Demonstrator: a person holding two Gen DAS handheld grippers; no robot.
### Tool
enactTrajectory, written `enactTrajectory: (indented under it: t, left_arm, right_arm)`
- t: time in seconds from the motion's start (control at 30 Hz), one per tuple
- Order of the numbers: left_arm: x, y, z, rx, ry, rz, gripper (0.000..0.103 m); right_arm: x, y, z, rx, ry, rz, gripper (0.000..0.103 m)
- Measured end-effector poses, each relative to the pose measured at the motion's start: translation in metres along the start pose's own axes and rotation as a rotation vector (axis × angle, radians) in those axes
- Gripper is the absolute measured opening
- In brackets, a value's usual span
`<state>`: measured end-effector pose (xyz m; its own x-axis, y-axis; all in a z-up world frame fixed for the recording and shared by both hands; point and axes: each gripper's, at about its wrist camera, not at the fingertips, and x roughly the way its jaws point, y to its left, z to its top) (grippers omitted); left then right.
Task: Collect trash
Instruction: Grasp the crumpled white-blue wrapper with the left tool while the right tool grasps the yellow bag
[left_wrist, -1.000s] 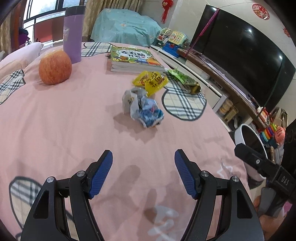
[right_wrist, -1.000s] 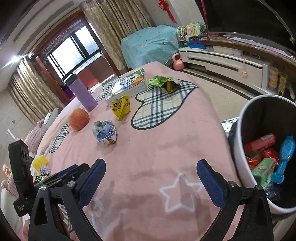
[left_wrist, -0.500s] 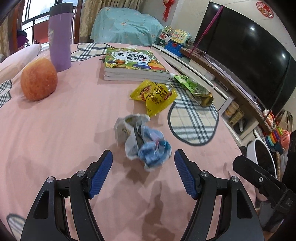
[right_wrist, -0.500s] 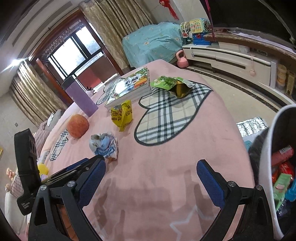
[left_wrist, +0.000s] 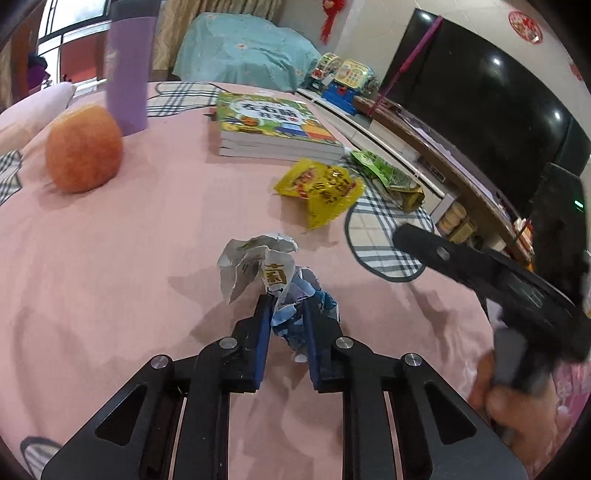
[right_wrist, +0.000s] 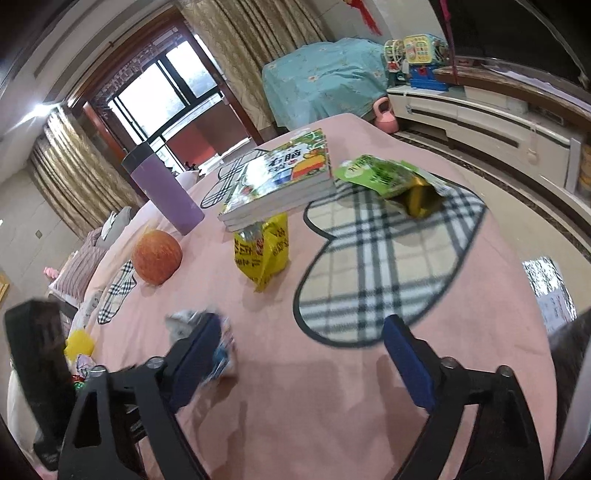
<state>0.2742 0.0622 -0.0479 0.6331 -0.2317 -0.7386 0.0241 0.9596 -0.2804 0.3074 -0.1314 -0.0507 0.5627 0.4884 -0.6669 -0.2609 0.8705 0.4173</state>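
My left gripper (left_wrist: 286, 306) is shut on a crumpled white and blue wrapper (left_wrist: 273, 277) that lies on the pink tablecloth (left_wrist: 129, 240). The same wrapper (right_wrist: 184, 323) shows partly behind the left finger of my right gripper (right_wrist: 299, 336), which is open and empty above the cloth. A yellow snack bag (left_wrist: 321, 188) lies beyond the wrapper; it also shows in the right wrist view (right_wrist: 264, 251). A green snack bag (left_wrist: 388, 179) lies on the plaid heart patch, also in the right wrist view (right_wrist: 391, 181).
A stack of books (left_wrist: 273, 127), an orange-red apple (left_wrist: 83, 147) and a purple tumbler (left_wrist: 127, 70) stand on the far part of the table. The right gripper's body (left_wrist: 498, 280) is at the right edge. A TV (left_wrist: 480, 96) and a cabinet stand beyond.
My left gripper moved forward to the crumpled wrapper and shut on it. My right gripper moved forward over the table; the bin has left its view.
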Motion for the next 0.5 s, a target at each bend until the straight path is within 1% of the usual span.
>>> enactTrajectory:
  t: [0.1,0.2,0.37,0.4,0.43,0.5]
  left_arm:
    - [0.001,0.010,-0.004,-0.020,0.011,0.002,0.016]
    - [0.005,0.014,-0.007,-0.034,0.011,-0.005,0.016]
    - [0.006,0.011,-0.008,-0.029,0.001,0.005,0.016]
    - [0.006,0.011,-0.008,-0.031,0.001,0.004,0.016]
    - [0.006,0.011,-0.008,-0.031,0.002,0.005,0.016]
    - [0.006,0.011,-0.008,-0.031,0.002,0.007,0.016]
  right_arm:
    - [0.014,0.005,0.008,-0.013,0.004,0.014,0.074]
    - [0.031,0.011,0.015,-0.024,0.015,0.031,0.070]
    - [0.052,0.019,0.026,-0.038,0.022,0.041,0.069]
    - [0.053,0.020,0.028,-0.043,0.018,0.041,0.066]
    - [0.056,0.022,0.030,-0.047,0.016,0.040,0.063]
    - [0.059,0.023,0.032,-0.056,0.015,0.041,0.040]
